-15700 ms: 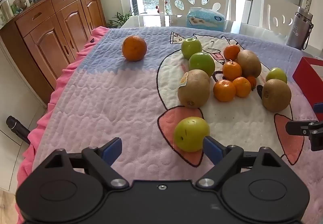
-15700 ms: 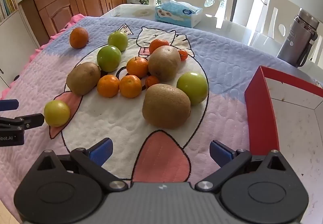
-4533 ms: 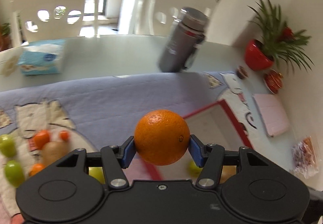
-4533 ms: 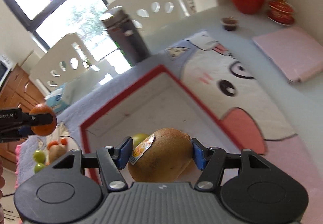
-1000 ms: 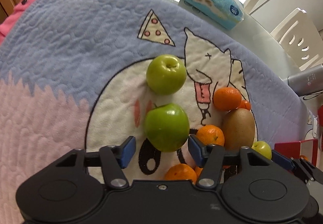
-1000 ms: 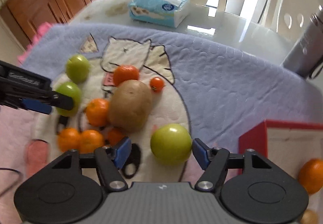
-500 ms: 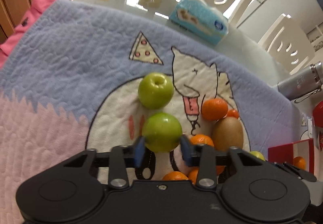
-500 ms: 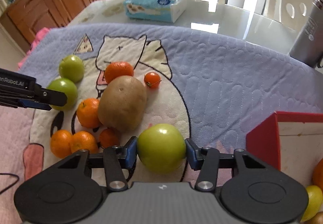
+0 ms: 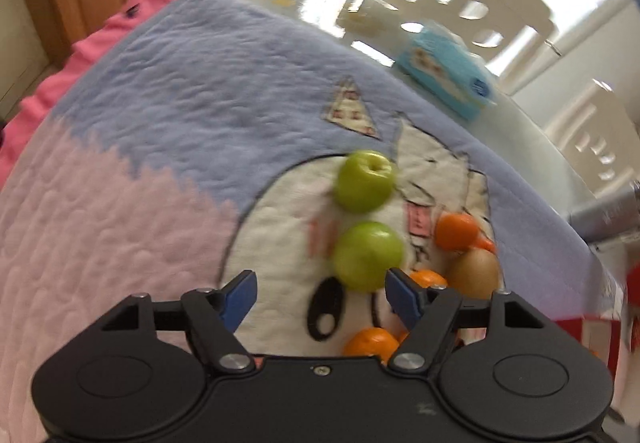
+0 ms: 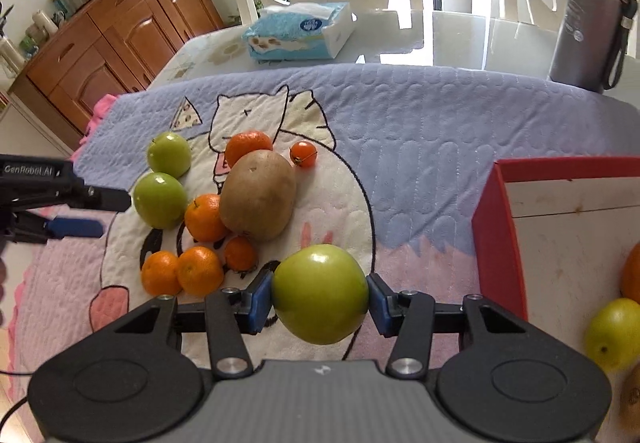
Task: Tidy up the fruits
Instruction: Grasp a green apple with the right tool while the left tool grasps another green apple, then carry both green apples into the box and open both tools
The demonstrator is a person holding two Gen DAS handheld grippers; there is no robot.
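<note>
- The right gripper [image 10: 320, 303] clamps a green apple [image 10: 320, 293] above the quilt, just beside the red box [image 10: 496, 227]; carrying it over the rim comes next.
- The left gripper [image 9: 320, 293] has its jaws opening, nothing pinched; another green apple [image 9: 368, 255] lies on the quilt just ahead, needing a fresh approach.

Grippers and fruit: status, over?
Right gripper shut on a green apple, clear of the quilt. Left gripper opening, pads off the nearer green apple. Red box beside the held apple; path looks clear.
</note>
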